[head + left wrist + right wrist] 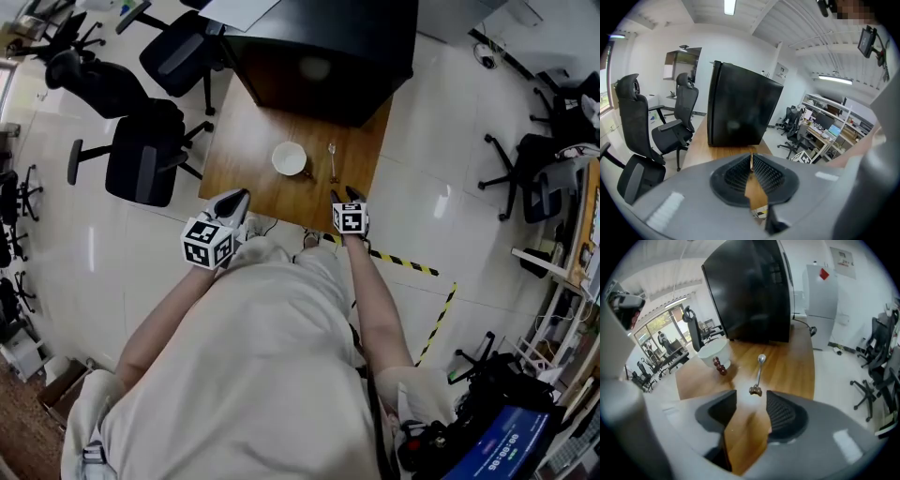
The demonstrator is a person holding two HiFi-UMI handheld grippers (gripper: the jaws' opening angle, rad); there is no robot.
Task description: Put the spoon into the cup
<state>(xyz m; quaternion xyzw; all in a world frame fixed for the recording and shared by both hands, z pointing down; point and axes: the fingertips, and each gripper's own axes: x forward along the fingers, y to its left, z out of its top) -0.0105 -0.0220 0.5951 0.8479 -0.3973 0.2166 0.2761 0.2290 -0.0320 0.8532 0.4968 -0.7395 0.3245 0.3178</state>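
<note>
The spoon [332,161] — a slim metal one with a small dark knob at its handle end — lies flat on the brown wooden table [246,141]. It is just to the right of the round white cup [289,157] and clear of it, with its bowl end pointing away from the person. The cup stands upright, mouth open.

The right gripper [344,195] hangs on the near side of the cup, in line with the spoon. Its jaws stand apart with only bare wood between them, and the knob sits just ahead of the tips. The left gripper [234,202] waits to the near left of the cup, by the table edge, its fingertips pressed together on nothing.

The step in hand looks like the reach for the pick-up. The stem is thin and flat on the wood, so the jaws should straddle it crosswise just past the knob — low enough that the pads meet metal, not air. Closing slowly should keep the spoon from skating toward the cup.
</note>
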